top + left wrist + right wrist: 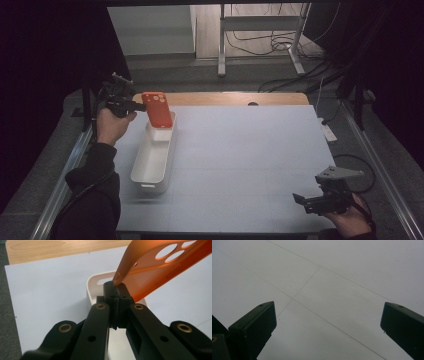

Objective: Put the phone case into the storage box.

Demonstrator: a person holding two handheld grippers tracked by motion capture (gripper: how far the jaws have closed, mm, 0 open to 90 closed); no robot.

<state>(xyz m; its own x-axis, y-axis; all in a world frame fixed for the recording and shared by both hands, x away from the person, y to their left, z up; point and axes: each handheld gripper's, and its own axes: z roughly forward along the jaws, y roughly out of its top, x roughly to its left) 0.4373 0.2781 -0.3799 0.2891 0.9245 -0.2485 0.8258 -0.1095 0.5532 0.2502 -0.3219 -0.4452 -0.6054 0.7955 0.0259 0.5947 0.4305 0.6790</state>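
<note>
Above the far end of a white tray (150, 165), an orange phone case (157, 110) hung tilted, a thin, smooth shell with round camera cut-outs. The left gripper (141, 105) pinched one edge of it between its black fingers (123, 293). The long, round-cornered plastic tray lay on the pale grey tabletop (240, 160). Well apart, at the near right corner, the right gripper (299, 199) hovered with fingers (254, 325) spread wide over the bare mat.
</note>
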